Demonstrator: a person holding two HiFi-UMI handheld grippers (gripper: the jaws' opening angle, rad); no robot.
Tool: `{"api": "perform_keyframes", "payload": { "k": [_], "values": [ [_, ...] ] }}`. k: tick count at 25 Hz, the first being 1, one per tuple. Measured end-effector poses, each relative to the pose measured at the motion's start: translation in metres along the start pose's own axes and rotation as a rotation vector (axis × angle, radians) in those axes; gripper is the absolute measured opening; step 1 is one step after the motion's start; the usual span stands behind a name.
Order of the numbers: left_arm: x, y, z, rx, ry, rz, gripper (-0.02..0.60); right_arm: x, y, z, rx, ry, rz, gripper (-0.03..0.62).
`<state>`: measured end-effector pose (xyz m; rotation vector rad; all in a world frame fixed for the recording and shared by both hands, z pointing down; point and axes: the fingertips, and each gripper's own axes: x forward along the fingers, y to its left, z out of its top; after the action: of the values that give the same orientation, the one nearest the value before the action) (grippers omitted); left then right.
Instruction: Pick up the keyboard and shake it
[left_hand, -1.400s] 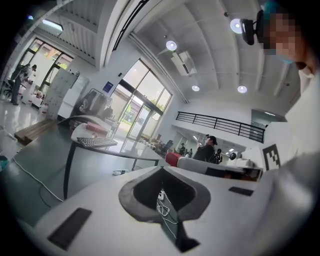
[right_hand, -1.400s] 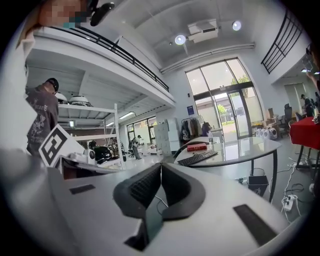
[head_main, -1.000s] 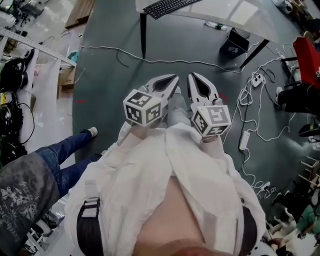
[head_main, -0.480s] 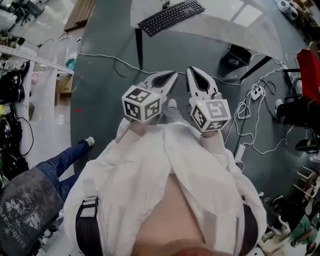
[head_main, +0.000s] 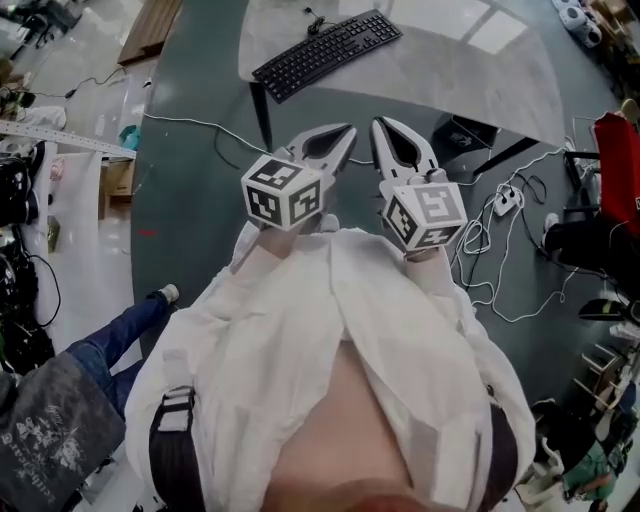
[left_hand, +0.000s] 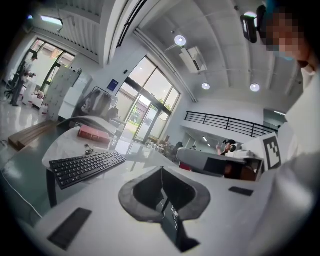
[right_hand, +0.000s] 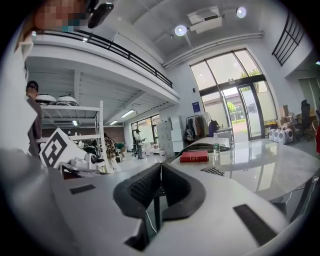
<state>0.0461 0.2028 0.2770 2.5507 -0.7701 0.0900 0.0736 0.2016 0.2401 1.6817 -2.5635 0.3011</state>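
Black flat keyboard (head_main: 327, 55) lies upper centre, near edge of pale stone bench (head_main: 480, 70), well apart from grippers. Left gripper (head_main: 345, 135), right gripper (head_main: 380, 128): jaws together, empty. Risk: arriving shut, shoving keyboard off edge.

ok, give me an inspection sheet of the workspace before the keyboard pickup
Surface: pale table, mostly bare.
Job's things: black keyboard lying flat near the table's left corner, untouched.
Clutter: red book farther back on the table, with a bottle near it.
Grippers: left gripper and right gripper both have their fingers shut on nothing; they are side by side, short of the table.
Cables: white cable across the floor; socket block with tangled white leads at right.
Surroundings: dark green floor; a bystander's leg at lower left.
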Motion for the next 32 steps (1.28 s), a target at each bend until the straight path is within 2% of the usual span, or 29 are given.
{"api": "perform_keyframes", "payload": {
  "k": [5, 16, 28, 32],
  "values": [
    [0.021, 0.009, -0.008, -0.034, 0.029, 0.015, 0.014, 0.016, -0.022, -0.009, 0.021, 0.033, 0.011, 0.029],
    [0.036, 0.039, -0.015, -0.073, 0.073, 0.068, 0.014, 0.042, -0.039, -0.030, 0.082, 0.089, 0.015, 0.029],
    [0.060, 0.104, 0.029, -0.060, 0.087, 0.070, 0.014, 0.122, -0.050, -0.014, 0.074, 0.117, 0.029, 0.029],
    [0.070, 0.128, 0.050, -0.059, 0.087, 0.067, 0.014, 0.144, -0.060, -0.005, 0.075, 0.126, 0.004, 0.029]
  ]
}}
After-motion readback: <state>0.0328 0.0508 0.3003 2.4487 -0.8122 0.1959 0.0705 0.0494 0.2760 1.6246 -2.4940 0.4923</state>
